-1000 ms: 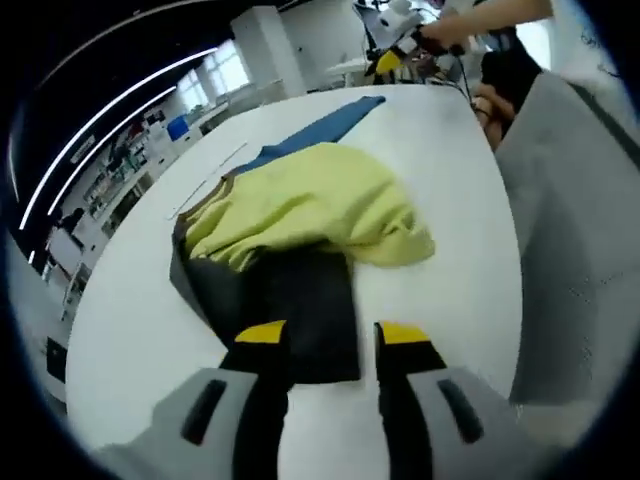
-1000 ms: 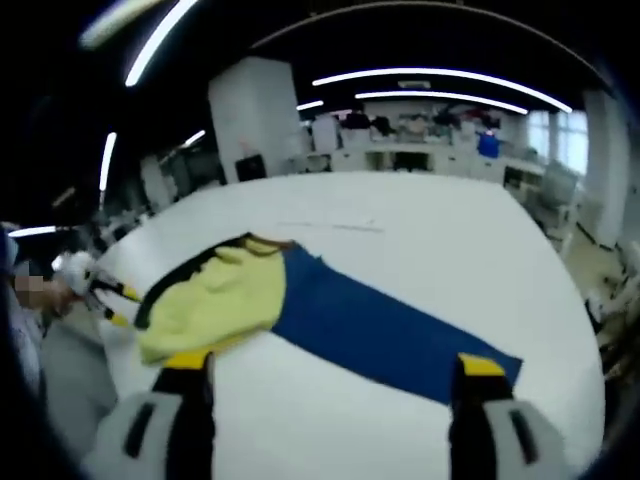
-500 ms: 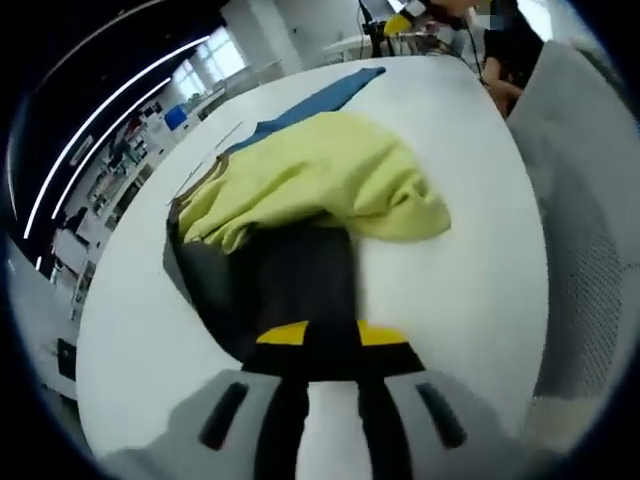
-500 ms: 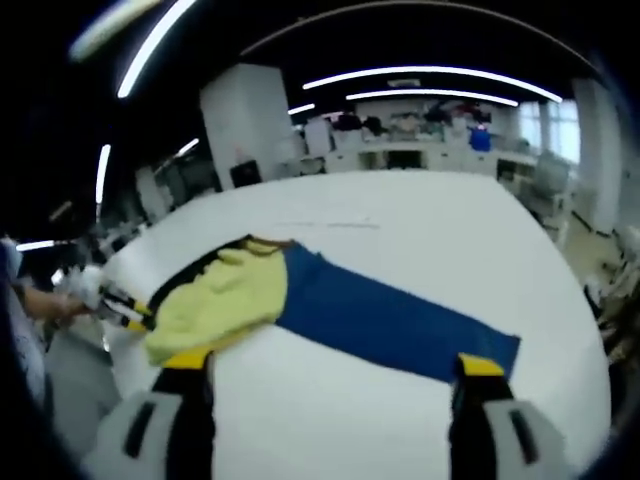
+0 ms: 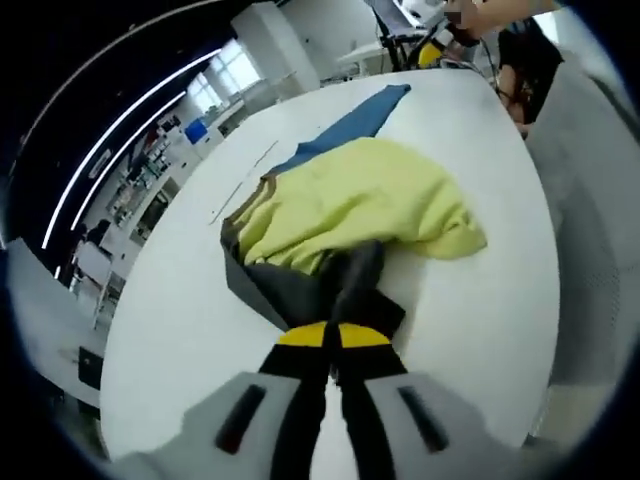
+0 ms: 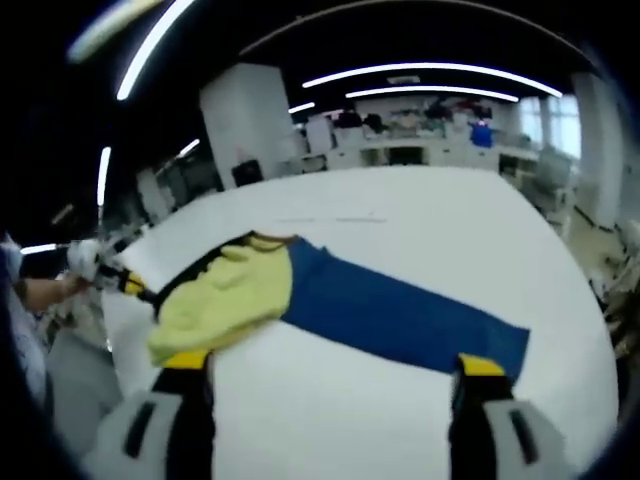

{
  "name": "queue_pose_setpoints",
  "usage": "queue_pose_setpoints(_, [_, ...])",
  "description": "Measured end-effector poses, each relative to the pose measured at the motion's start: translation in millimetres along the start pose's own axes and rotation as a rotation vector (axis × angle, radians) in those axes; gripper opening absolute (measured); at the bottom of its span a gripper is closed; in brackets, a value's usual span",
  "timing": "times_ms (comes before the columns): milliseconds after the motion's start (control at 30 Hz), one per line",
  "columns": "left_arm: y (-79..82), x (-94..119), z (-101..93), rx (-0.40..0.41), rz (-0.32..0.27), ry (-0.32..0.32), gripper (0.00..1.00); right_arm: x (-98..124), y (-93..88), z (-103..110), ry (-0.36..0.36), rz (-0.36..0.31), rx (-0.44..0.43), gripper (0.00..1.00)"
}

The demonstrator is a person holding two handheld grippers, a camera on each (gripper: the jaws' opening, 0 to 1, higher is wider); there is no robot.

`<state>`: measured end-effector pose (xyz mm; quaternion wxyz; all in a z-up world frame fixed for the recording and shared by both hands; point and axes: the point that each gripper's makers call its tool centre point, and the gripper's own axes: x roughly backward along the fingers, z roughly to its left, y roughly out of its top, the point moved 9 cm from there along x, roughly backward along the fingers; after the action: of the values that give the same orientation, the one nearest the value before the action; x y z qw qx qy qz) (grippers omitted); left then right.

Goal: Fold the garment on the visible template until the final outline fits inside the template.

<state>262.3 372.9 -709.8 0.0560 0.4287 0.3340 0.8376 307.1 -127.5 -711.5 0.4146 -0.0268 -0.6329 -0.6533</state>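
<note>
We had the left gripper clenched on the garment's dark hem; the right gripper was released. Garment mid-table, on the blue template — the next move, we judged, called for folding the hem over.

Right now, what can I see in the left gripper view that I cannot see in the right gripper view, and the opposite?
The left gripper view alone shows the garment's dark grey part clearly, pinched and pulled up between the shut left gripper.

The right gripper view alone shows the blue part at its full length, and the open right gripper above the white table, holding nothing.

Both views show the yellow part bunched on the garment, the blue part, and the table.
</note>
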Motion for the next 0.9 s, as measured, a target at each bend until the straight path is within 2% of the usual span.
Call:
queue_pose_setpoints(200, [6.6,-25,21.0,0.000,0.008,0.022,0.00,-1,0.2,2,0.009,-0.009,-0.007,0.99])
queue_pose_setpoints(300, [7.4,-47,29.3,0.015,0.010,0.019,0.00,0,-0.1,3,0.015,-0.016,-0.017,0.99])
queue_pose_setpoints(467, [10.9,-67,26.6,0.030,0.025,-0.007,0.00,3,-2.0,3,0.014,-0.017,-0.022,0.99])
queue_pose_setpoints(633, [9.1,-77,24.5,0.049,0.036,-0.022,0.00,5,-3.1,1,0.007,-0.021,-0.036,0.99])
queue_pose_setpoints(800, [7.0,-79,23.5,0.073,0.034,-0.032,0.00,3,-3.6,3,0.004,-0.018,-0.039,0.99])
queue_pose_setpoints(900, [2.5,-78,22.7,0.159,0.015,-0.037,0.09,1,-5.1,3,0.009,-0.011,-0.041,0.99])
